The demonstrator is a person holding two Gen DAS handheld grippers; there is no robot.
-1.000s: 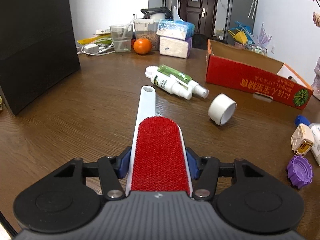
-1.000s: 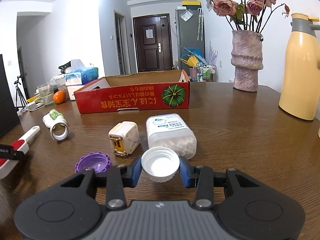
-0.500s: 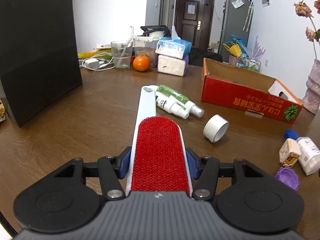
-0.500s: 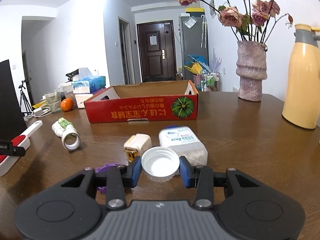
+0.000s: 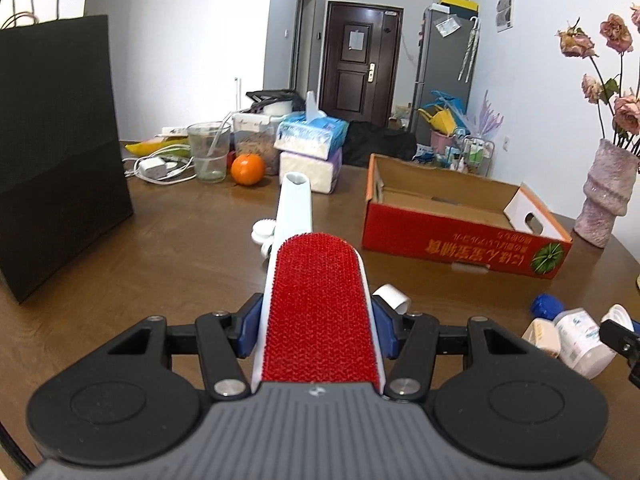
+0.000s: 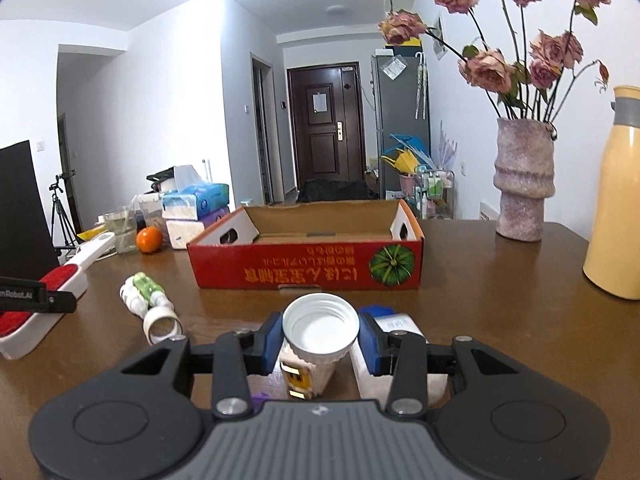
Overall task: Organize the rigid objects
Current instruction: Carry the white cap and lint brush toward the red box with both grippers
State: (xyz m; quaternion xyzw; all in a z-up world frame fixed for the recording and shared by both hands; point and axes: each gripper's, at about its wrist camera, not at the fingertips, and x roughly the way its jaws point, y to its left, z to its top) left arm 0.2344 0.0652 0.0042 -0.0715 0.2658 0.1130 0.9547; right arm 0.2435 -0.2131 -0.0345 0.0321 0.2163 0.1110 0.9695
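Observation:
My left gripper (image 5: 318, 330) is shut on a red-faced lint brush (image 5: 318, 304) with a white handle and holds it above the table; it also shows in the right wrist view (image 6: 44, 300). My right gripper (image 6: 320, 338) is shut on a white jar lid (image 6: 320, 328), lifted above the table. The open red cardboard box (image 6: 306, 270) stands beyond it, and also shows in the left wrist view (image 5: 460, 236). Below the lid lie a cream charger plug (image 6: 302, 374) and a white pill bottle (image 6: 396, 326).
A white tape roll (image 6: 162, 322) and two spray bottles (image 6: 140, 290) lie left of the box. An orange (image 5: 248, 168), tissue packs (image 5: 310, 138), a glass and a black paper bag (image 5: 56, 140) stand at the back left. A vase (image 6: 524, 180) and a yellow jug (image 6: 616, 200) stand at the right.
Both grippers have risen from the table with their loads. The brush and the lid sit higher, and the table objects look lower and farther.

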